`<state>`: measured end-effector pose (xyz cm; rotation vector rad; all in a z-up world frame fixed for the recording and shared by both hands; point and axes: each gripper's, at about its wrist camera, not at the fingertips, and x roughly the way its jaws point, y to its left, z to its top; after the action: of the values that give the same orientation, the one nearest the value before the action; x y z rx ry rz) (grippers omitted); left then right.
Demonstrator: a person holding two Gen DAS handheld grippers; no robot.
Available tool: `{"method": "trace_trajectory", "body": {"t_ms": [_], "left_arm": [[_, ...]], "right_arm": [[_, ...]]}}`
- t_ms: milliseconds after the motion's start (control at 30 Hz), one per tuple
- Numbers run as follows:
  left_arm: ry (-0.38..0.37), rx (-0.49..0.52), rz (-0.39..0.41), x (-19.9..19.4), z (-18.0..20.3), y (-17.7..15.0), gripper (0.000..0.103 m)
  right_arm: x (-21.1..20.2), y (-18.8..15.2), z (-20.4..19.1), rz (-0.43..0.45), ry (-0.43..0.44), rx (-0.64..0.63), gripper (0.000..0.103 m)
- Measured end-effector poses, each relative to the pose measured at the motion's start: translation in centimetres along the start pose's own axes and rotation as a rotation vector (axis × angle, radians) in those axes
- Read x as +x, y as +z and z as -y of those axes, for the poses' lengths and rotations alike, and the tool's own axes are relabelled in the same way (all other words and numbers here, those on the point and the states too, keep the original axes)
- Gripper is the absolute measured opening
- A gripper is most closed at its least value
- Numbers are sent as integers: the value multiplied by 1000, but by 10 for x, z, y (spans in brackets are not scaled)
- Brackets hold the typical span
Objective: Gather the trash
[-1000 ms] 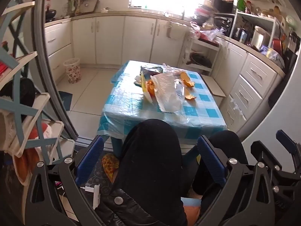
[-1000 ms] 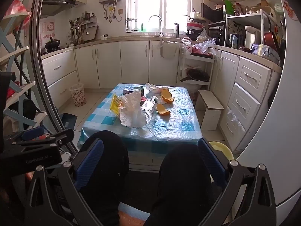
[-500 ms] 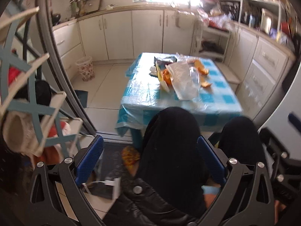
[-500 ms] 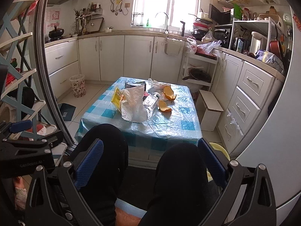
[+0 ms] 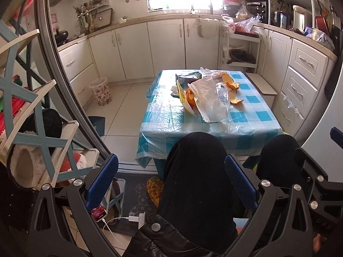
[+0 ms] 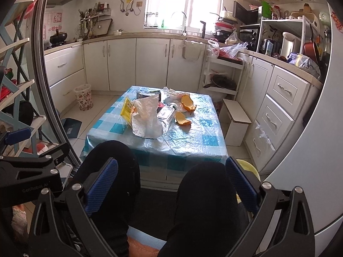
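Trash lies on a low table with a blue checked cloth: a clear plastic bag, an empty clear bottle, orange peels, a yellow wrapper and a dark packet. My left gripper is open and empty, held above the person's knee, well short of the table. My right gripper is open and empty, also over the knees. A floral waste bin stands on the floor at the left.
White cabinets line the back and right walls. A small white stool stands right of the table. A shelf rack stands at the left with a phone on a charger at its foot. The person's black-clad knees fill the foreground.
The left gripper's view has tilted up and steadied, so more of the kitchen shows. The right gripper has shifted only slightly. Both stay open and empty.
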<state>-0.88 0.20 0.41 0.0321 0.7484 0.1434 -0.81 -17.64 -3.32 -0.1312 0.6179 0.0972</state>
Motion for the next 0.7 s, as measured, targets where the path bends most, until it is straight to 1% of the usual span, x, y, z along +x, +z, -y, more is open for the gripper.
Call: {"method": "trace_trajectory", "body": {"t_ms": [133, 300, 400, 533, 700], "left_arm": [[-2, 0, 0, 1, -1, 0, 96], [-15, -31, 15, -1, 0, 8, 96], [-14, -33, 20, -2, 1, 7, 96], [-22, -40, 9, 0, 2, 5, 96], [-21, -38, 9, 0, 2, 7, 96]], "right_arm": [[1, 3, 1, 3, 3, -6, 96], [-1, 16, 6, 11, 43, 40, 96], [0, 12, 4, 4, 46, 39, 96], [5, 5, 4, -30, 55, 47, 96], [5, 4, 4, -21, 57, 52, 96]]}}
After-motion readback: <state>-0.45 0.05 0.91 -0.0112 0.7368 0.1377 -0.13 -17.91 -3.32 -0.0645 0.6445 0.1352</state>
